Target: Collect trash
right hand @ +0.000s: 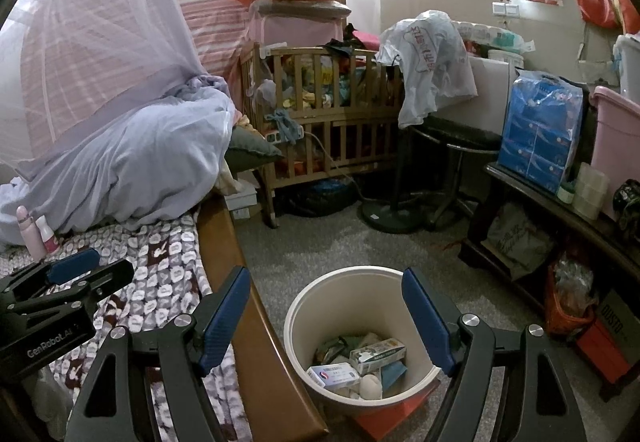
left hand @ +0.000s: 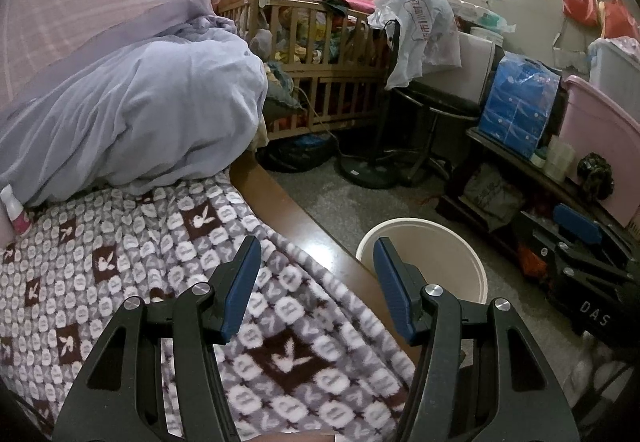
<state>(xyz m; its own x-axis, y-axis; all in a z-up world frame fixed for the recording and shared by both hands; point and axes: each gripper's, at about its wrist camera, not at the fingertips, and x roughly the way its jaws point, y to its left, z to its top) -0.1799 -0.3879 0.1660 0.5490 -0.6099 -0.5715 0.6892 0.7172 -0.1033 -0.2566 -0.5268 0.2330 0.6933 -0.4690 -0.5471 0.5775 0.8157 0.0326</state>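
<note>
Right wrist view: right tool (right hand: 324,318) wide open and empty, poised above the trash bucket (right hand: 296,326) on the floor beside the bed frame (right hand: 224,242); cartons (right hand: 378,354) and wrappers already inside. Left tool (left hand: 316,282) partly open, empty, over the patterned blanket (left hand: 120,242).

Risks:
- Bucket tipped by a knock against its rim.
- Blanket pile snagged during a low grasp.
- Pink bottles (right hand: 38,234) near the bedding taken for trash.
- Remaining trash not visible; missed items probable.
</note>
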